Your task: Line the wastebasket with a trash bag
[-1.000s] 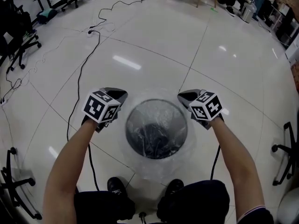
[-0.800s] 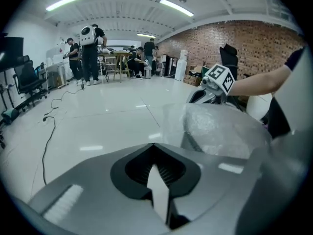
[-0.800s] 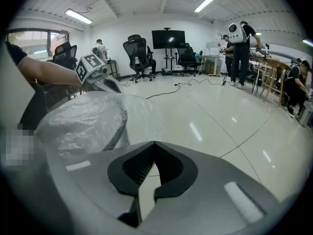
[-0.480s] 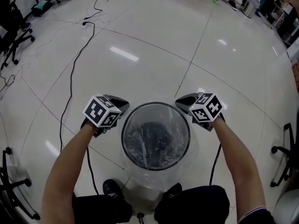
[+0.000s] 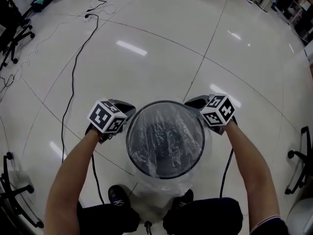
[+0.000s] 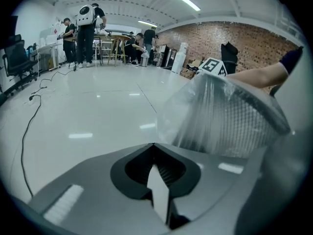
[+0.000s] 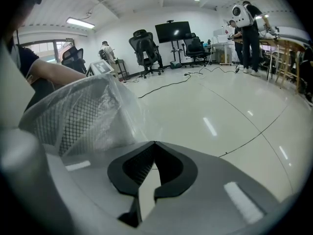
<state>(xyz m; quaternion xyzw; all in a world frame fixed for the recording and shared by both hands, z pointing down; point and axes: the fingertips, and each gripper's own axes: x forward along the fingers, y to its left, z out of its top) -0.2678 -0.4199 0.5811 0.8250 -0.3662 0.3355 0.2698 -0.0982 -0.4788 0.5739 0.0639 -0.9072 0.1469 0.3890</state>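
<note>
Cable (image 5: pixel 73 72) left of wastebasket (image 5: pixel 128 141); office chair (image 5: pixel 299 158) right, well apart.

Both hand-held tools, the left gripper (image 5: pixel 126 110) and the right gripper (image 5: pixel 191 103), sink lower on either side of the round black mesh wastebasket (image 5: pixel 128 148). The clear plastic trash bag (image 5: pixel 164 131), a second ago flaring in a loose, wide collar around the rim, now lies drawn down snug over it. Inside, the crumpled film spreads across the dark bottom that showed earlier. The basket's mouth fills more of the head view.
</note>
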